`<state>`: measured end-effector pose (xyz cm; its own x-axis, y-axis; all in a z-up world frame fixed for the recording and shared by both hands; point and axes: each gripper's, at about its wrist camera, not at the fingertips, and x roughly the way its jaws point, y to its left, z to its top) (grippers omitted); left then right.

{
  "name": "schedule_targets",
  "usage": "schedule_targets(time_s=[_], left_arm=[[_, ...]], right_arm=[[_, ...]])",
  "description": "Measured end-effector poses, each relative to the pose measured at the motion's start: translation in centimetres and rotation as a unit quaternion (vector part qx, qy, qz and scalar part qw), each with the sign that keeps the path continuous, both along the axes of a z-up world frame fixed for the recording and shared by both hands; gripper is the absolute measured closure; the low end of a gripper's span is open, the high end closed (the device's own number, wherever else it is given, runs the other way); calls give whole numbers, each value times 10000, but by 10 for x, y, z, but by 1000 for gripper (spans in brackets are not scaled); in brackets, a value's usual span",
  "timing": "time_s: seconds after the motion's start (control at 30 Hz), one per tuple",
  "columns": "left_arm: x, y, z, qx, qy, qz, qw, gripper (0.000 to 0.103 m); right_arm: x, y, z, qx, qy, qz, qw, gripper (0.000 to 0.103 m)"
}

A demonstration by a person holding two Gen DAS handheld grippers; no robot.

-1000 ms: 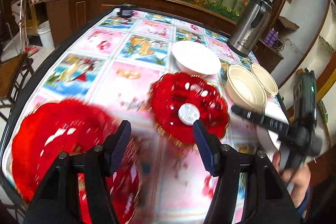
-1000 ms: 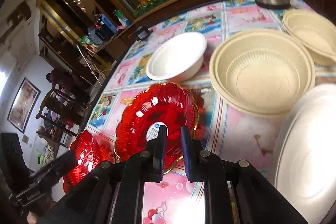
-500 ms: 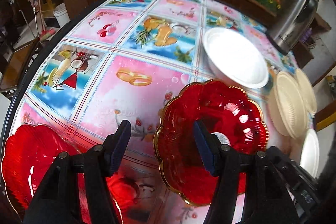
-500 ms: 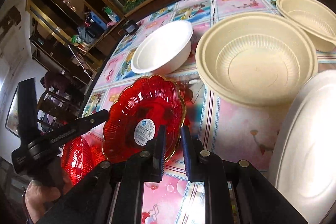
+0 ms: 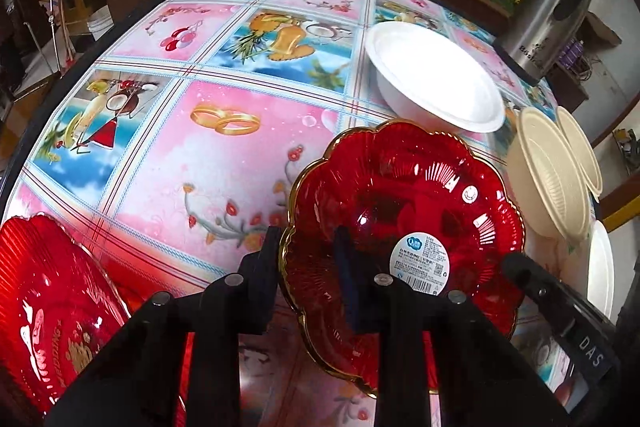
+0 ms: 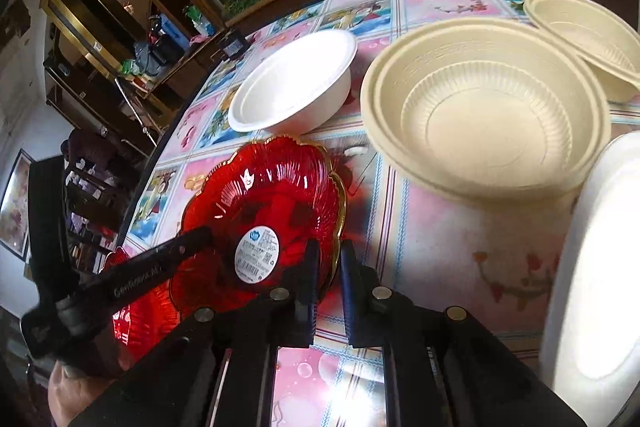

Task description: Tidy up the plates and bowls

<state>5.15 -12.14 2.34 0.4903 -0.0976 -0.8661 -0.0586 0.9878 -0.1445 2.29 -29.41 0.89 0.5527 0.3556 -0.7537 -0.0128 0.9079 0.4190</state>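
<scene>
Two grippers flank one red plate (image 5: 404, 227): left gripper (image 5: 308, 259) jaws straddle its 9 o'clock rim, not yet clamped; right gripper (image 6: 329, 267) pinches the 3 o'clock rim, steadying the handover. Plate sits mid-table.

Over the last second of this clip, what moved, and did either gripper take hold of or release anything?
The left gripper swung from beside the stickered red plate onto its near-left rim, narrowing until its fingers straddle it; whether they pinch is unclear. The plate tilted up. The right gripper stayed nearly shut at the plate's opposite edge; its grip is unclear. The white bowl, cream bowls and second red plate kept their places.
</scene>
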Motion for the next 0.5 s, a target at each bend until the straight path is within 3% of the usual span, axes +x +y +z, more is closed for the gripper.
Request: schedule_targets(time_s=[0.5], left_arm=[[-36, 13, 35, -92, -637, 75, 9979, 79]], right_arm=[[-22, 4, 29, -44, -672, 187, 9976, 93]])
